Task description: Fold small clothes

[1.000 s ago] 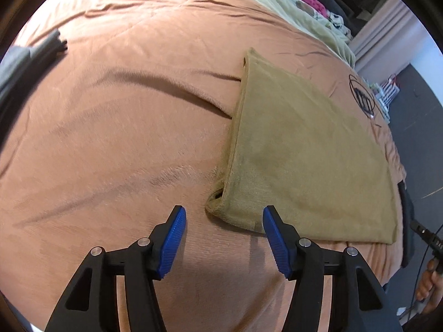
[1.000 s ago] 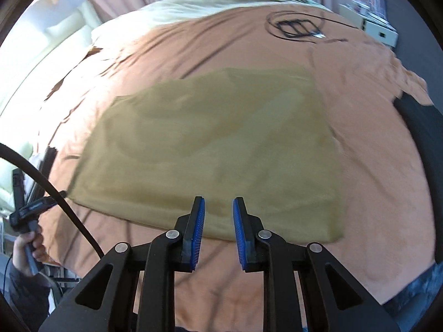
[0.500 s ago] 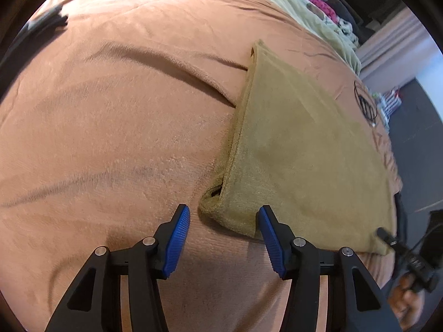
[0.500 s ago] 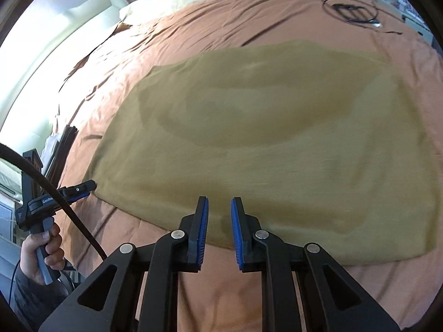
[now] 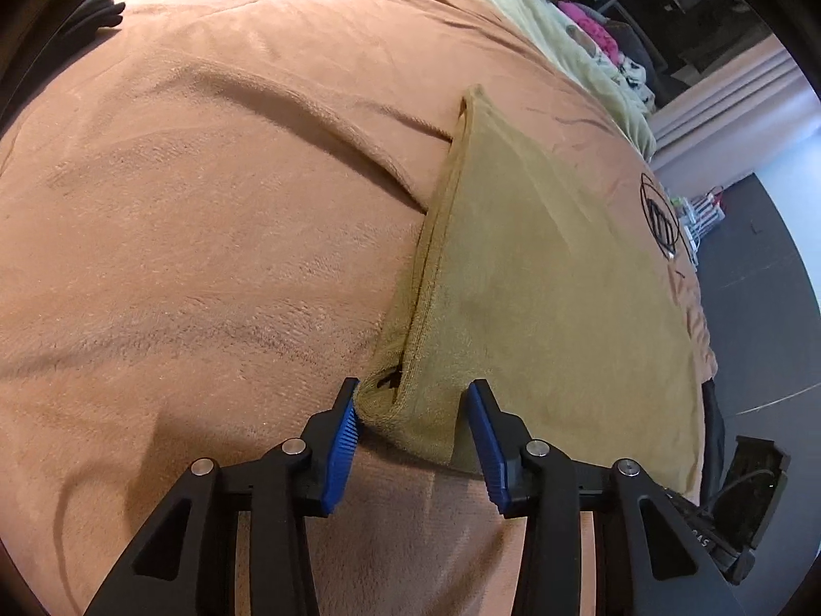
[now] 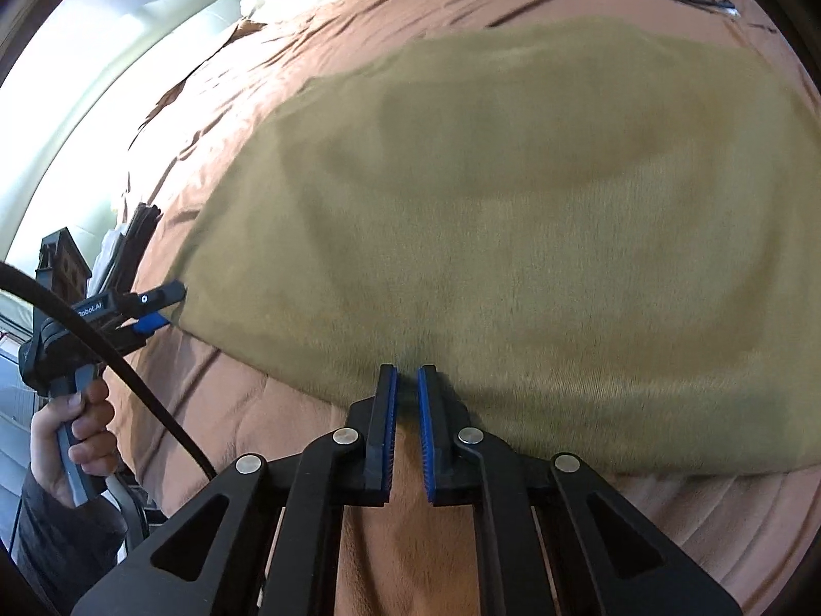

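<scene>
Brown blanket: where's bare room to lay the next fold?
Free: the wide stretch of brown blanket left of the olive garment. Crowded: the far side by the black cable coil, and the near edge, where both grippers work.

Plain olive-tan cloth (image 5: 539,277) on a terracotta-orange blanket (image 5: 205,231); blue pads (image 5: 341,454).

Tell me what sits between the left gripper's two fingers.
In the left wrist view, the near corner of the olive cloth lies between the closing fingers of the left gripper.
</scene>
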`<state>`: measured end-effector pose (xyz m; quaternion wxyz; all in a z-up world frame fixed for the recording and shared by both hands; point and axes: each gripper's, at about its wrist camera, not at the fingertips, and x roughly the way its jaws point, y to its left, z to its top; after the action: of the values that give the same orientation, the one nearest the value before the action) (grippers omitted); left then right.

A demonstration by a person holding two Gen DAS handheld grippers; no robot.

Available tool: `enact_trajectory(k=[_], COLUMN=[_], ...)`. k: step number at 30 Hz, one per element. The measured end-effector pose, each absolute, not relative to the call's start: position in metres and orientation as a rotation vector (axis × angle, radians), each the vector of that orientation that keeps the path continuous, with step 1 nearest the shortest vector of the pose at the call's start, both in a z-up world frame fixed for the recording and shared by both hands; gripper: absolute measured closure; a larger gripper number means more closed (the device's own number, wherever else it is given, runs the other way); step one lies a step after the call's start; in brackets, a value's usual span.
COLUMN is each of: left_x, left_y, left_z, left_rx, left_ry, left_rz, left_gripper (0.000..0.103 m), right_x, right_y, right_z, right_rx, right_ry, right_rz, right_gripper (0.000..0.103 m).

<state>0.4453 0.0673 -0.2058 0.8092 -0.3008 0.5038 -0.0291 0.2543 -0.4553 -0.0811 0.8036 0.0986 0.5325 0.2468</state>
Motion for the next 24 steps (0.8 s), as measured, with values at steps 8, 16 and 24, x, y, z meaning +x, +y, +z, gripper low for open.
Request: enact_trajectory(k=[8, 16, 24], left_x=[0.442, 0.445, 0.448], left_y=[0.076, 0.073, 0.077], left_z=[-0.211, -0.205, -0.183], left_rx=[-0.729, -0.718, -0.743], left_ry=[1.063, 1.039, 0.998], left_rz=[-0.053, -0.053, -0.093], left_gripper=[0.072, 0.095, 0.096], right_x=[0.254, 0.252, 0.265], right_y=[-0.454, -0.46, -0.456], right_z=[-0.079, -0.072, -0.077], right_rx=[0.191, 0.279, 0.288], right_ry=[1.14, 1.105, 1.102], right_rz=[0.533, 0.524, 0.483], right_gripper=[0.098, 0.098, 0.098])
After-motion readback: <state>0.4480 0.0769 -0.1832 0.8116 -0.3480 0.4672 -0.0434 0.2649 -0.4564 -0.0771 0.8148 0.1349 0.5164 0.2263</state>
